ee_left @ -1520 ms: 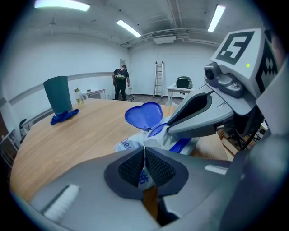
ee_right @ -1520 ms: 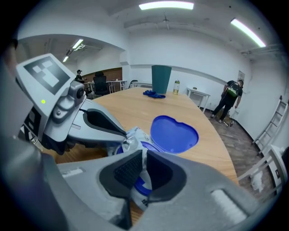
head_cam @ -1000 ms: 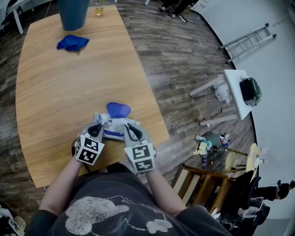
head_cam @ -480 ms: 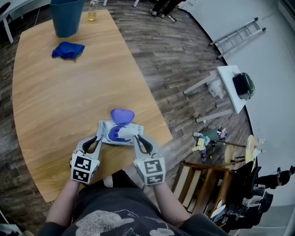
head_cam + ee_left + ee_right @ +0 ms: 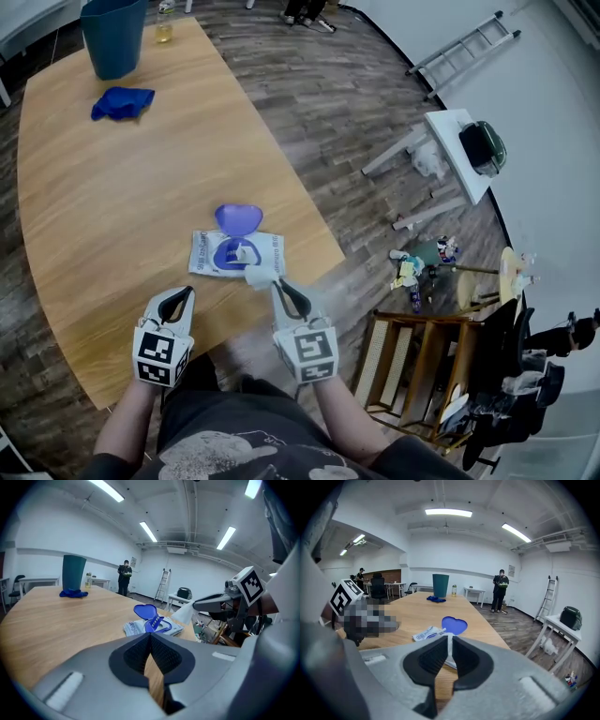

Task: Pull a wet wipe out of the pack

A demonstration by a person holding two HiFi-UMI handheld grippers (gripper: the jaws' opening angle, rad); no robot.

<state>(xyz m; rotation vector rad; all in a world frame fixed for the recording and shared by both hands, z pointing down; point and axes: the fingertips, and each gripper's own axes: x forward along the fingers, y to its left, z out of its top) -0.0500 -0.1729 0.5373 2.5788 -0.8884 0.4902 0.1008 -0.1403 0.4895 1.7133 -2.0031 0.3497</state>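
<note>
The wet wipe pack [image 5: 208, 255] lies flat on the wooden table [image 5: 112, 187], its blue heart-shaped lid [image 5: 239, 218] flipped open. My right gripper [image 5: 278, 285] is shut on a white wet wipe [image 5: 261, 275] just in front of the pack. The same wipe [image 5: 450, 649] shows pinched between the jaws in the right gripper view, with the pack [image 5: 425, 633] beyond it. In the left gripper view the wipe [image 5: 185, 615] hangs from the right gripper's tip above the pack [image 5: 157, 627]. My left gripper [image 5: 179, 296] is shut on nothing, well short of the pack on the left.
A blue bin [image 5: 112, 33], a bottle [image 5: 164, 28] and a crumpled blue cloth [image 5: 122, 101] sit at the table's far end. The table's curved edge [image 5: 323, 239] runs just right of the pack. Wooden chairs [image 5: 422, 366] stand on the floor at the right. A person [image 5: 500, 590] stands far off.
Both grippers have drawn back toward me from the pack. The left gripper has left the pack's edge and shut. The right gripper has drawn the white wipe out with it.
</note>
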